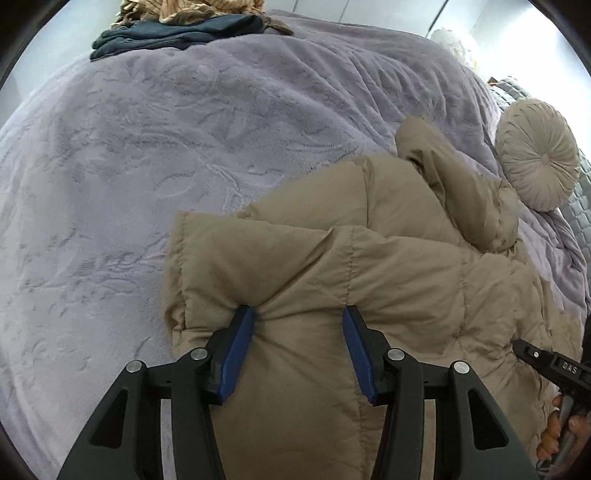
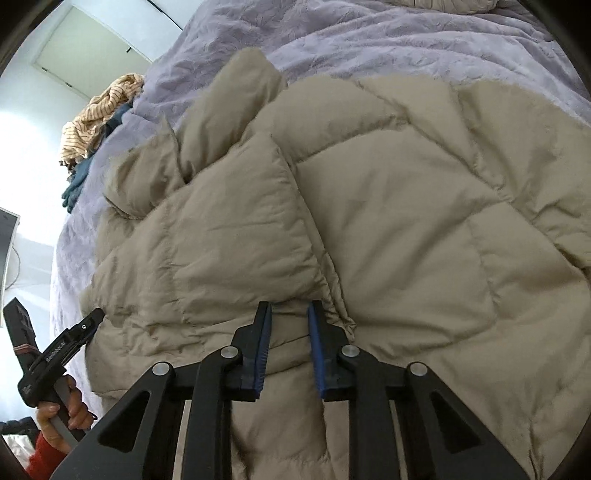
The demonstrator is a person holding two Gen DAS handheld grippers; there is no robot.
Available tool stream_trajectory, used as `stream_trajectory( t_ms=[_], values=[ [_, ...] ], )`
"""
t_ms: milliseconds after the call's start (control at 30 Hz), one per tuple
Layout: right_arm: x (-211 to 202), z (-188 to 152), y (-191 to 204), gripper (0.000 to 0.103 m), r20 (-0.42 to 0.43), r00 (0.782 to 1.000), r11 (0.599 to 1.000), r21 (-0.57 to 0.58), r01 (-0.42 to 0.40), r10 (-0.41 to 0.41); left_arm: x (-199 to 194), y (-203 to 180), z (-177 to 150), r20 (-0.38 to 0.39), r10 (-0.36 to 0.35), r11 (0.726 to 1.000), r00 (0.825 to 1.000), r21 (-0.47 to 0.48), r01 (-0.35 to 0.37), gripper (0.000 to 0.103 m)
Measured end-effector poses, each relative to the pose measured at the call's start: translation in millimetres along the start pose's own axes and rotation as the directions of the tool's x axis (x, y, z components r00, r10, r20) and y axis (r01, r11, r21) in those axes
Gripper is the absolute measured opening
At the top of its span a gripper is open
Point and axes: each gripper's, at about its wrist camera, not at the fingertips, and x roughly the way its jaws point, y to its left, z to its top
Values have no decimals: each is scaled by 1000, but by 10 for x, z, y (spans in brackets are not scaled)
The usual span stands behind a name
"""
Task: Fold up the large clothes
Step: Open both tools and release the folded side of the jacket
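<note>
A tan quilted puffer jacket (image 1: 369,266) lies on a lilac plush bedspread (image 1: 147,166), with a folded flap on top and its hood (image 1: 454,177) toward the far right. My left gripper (image 1: 299,314) is open, its blue pads pressed against the puffy near edge with fabric bulging between them. In the right wrist view the jacket (image 2: 388,206) fills the frame. My right gripper (image 2: 290,306) is open with a narrow gap, straddling a fold of the jacket's edge. Each view shows the other gripper at its side: (image 1: 543,358), (image 2: 74,336).
A round pleated beige cushion (image 1: 537,155) lies at the bed's right side by a grey quilt (image 1: 583,192). A dark teal garment (image 1: 177,35) and a striped garment (image 2: 99,110) are piled at the far edge. The bedspread (image 2: 406,40) stretches beyond the jacket.
</note>
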Motion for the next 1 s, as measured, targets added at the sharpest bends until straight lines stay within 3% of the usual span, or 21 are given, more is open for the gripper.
stream_trajectory(
  t_ms=[300,433,600,800,833,867,900,1000],
  values=[
    [-488,-213,-340,26,-10,999,997,65,-42,43,-515,-251,-120,1,81,997,997,3,-81,52],
    [-682,-355,-614,49,-13,999,991,129,-40,42,-627,-485,-323,-40,77,997,996,20,-76,53],
    [-909,-474,-1048,52,5,999,969,244,-35,35,-638,-925,-643,-93,81,994,992,77,-74,53],
    [-1166,-568,-1627,62,47,999,927,373,-32,15,-683,-1500,-911,-111,70,986,991,159,-51,54],
    [-1203,-577,-1715,63,56,998,919,392,-36,15,-701,-1616,-948,-106,64,984,992,174,-45,61],
    [-1235,-584,-1804,64,63,998,912,408,-39,15,-715,-1730,-982,-104,60,981,993,189,-40,81],
    [-1256,-582,-1865,64,69,998,907,418,-41,13,-720,-1789,-991,-99,60,980,993,197,-39,88],
    [-1340,-586,-2082,64,92,996,890,453,-52,11,-750,-2057,-1058,-86,48,968,995,249,-25,88]
  ],
)
